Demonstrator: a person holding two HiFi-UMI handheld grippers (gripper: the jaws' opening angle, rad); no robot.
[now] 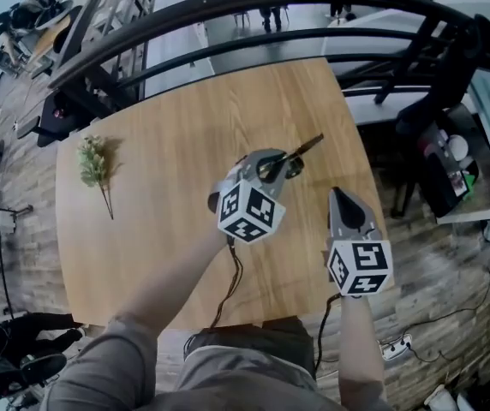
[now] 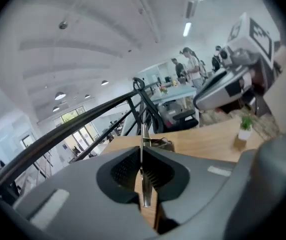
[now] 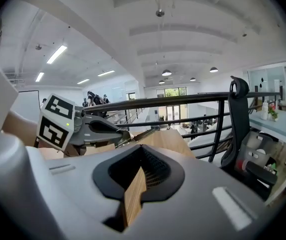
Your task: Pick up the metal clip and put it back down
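My left gripper is raised above the wooden table and shut on the metal clip, which sticks out past the fingertips toward the table's far right. In the left gripper view the clip shows edge-on as a thin metal strip pinched between the pads of the left gripper. My right gripper hovers to the right near the table's edge, its jaws shut with nothing in them. The right gripper view shows the right gripper closed, with the left gripper and the clip to its left.
A green plant sprig lies on the table's left side. A black curved railing runs behind the far edge, and a black chair stands at the right. A small potted plant sits on the table.
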